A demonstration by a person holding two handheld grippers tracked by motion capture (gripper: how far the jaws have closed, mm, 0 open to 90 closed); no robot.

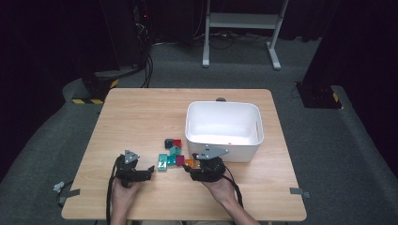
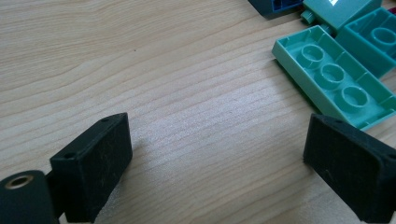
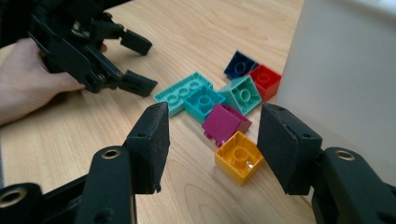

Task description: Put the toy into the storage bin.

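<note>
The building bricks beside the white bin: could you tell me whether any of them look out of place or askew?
Several do. The magenta brick lies tipped on its side, and the long mint brick lies upside down with its hollow underside showing. The yellow brick sits upright between the open right gripper jaws. Nothing looks broken.

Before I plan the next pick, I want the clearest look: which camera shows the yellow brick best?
The right gripper view: the yellow brick lies close, hollow side up, between the open jaws of the right gripper. In the high view it is a small orange speck beside the white bin.
</note>
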